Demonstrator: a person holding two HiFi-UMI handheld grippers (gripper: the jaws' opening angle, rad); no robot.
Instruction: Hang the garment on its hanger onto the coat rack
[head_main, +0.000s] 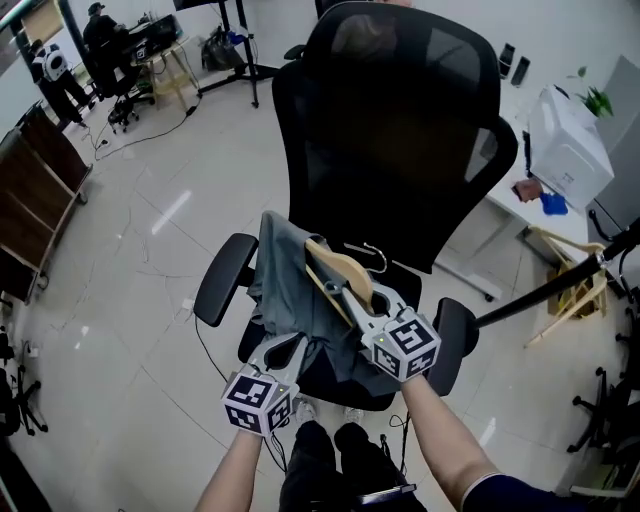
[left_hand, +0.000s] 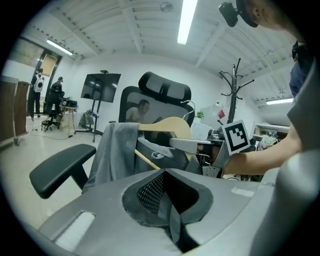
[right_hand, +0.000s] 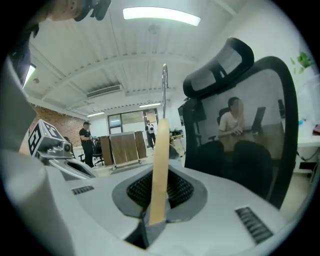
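A grey garment (head_main: 288, 285) hangs on a wooden hanger (head_main: 341, 270) with a metal hook (head_main: 377, 256), lifted above the seat of a black office chair (head_main: 400, 130). My right gripper (head_main: 360, 302) is shut on the hanger's wooden bar (right_hand: 160, 160), and the hook (right_hand: 164, 85) rises straight above its jaws. Lower down and to the left, my left gripper (head_main: 288, 348) is shut on a fold of the garment (left_hand: 172, 220). In the left gripper view the garment (left_hand: 112, 150) drapes off the hanger (left_hand: 167, 125), and a black coat rack (left_hand: 234, 100) stands behind to the right.
The chair's armrests (head_main: 222, 280) flank the garment. A black pole (head_main: 545, 293) slants across the floor area at the right, by a wooden frame (head_main: 575, 290). A desk with a white box (head_main: 568, 150) is at the back right. People sit at desks far left (head_main: 105, 35).
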